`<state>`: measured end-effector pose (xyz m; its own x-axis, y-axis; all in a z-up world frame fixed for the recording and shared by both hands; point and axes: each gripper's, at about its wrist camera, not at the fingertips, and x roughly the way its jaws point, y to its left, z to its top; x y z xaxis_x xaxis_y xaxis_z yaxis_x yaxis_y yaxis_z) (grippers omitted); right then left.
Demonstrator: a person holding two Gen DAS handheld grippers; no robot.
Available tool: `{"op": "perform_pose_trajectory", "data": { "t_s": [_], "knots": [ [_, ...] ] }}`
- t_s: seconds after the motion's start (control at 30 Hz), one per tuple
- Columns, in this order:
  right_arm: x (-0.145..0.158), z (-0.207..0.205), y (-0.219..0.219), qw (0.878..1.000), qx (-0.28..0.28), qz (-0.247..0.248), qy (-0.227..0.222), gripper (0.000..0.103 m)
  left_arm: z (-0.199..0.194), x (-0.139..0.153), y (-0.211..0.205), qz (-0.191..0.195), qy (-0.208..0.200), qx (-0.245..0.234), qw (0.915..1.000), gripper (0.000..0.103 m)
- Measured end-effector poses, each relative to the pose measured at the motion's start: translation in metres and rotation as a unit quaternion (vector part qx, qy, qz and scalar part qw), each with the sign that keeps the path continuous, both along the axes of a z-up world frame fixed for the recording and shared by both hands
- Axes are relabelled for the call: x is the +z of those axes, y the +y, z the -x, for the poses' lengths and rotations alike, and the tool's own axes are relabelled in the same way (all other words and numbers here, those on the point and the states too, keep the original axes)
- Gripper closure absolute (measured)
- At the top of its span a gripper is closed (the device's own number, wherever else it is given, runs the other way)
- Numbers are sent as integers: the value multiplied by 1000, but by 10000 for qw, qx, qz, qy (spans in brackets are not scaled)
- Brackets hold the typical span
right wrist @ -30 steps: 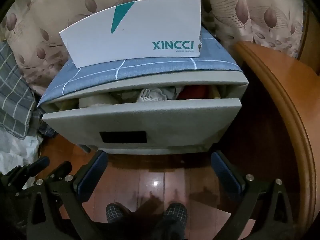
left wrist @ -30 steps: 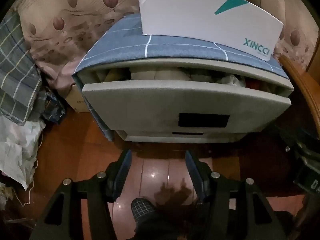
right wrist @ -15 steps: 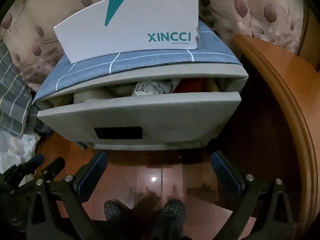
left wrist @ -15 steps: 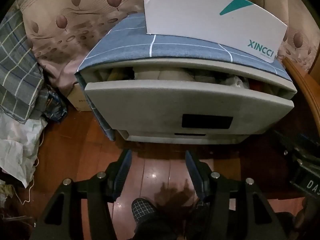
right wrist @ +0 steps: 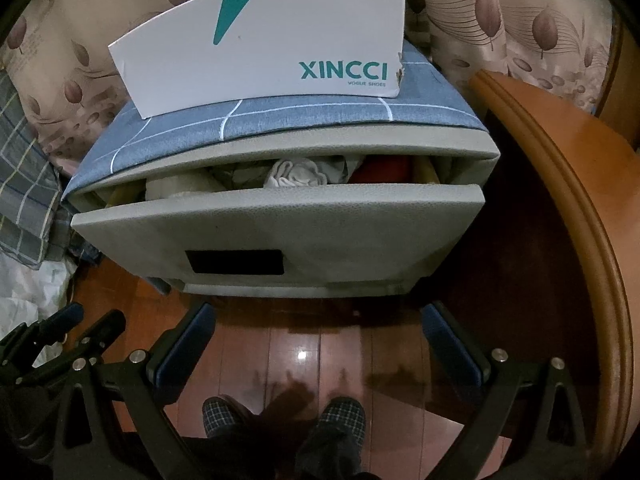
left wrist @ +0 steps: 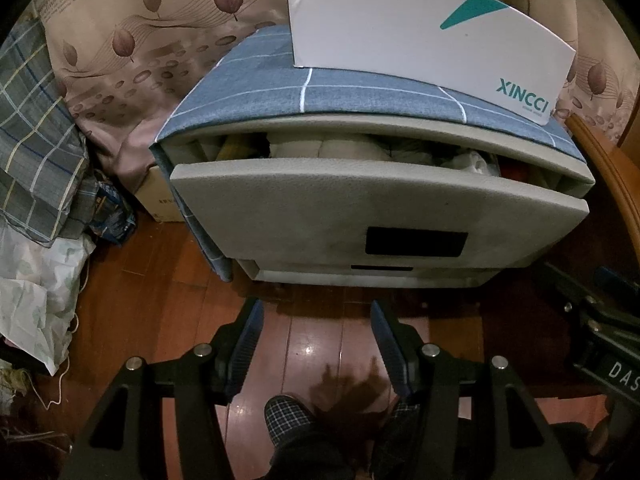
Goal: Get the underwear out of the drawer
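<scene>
- The drawer (right wrist: 276, 232) and the white shoebox (right wrist: 264, 44) sit slightly further left in the right wrist view.
- More of the wooden furniture edge (right wrist: 560, 184) shows at right.

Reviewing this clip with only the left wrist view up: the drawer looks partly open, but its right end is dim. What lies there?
Observer: A red garment lies near the right end of the drawer, beside a crumpled white piece.
Operator: Is the right gripper holding anything?
Observer: No. The right gripper is open and empty, above the wood floor.
Operator: Any small print on the white box?
Observer: Under XINCCI, the white box reads VOGUE SHOES.
</scene>
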<state>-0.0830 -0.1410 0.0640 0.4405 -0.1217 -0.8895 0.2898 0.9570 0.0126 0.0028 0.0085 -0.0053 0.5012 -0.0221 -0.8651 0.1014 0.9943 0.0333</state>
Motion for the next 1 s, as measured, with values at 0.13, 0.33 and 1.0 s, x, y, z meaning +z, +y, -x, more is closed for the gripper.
{"op": "perform_pose_trajectory", "data": {
  "t_s": [0.13,0.33,1.0],
  "knots": [
    [-1,0,-1,10000,10,-15,10,1,0,0,1,7,17,-2,10000,46],
    [-1,0,-1,10000,7,-13,26,1,0,-1,1,0,28,-4,10000,46],
    [-4,-1,-3,10000,-6,-88,11,1,-1,-2,3,-9,25,11,10000,46]
  ]
}}
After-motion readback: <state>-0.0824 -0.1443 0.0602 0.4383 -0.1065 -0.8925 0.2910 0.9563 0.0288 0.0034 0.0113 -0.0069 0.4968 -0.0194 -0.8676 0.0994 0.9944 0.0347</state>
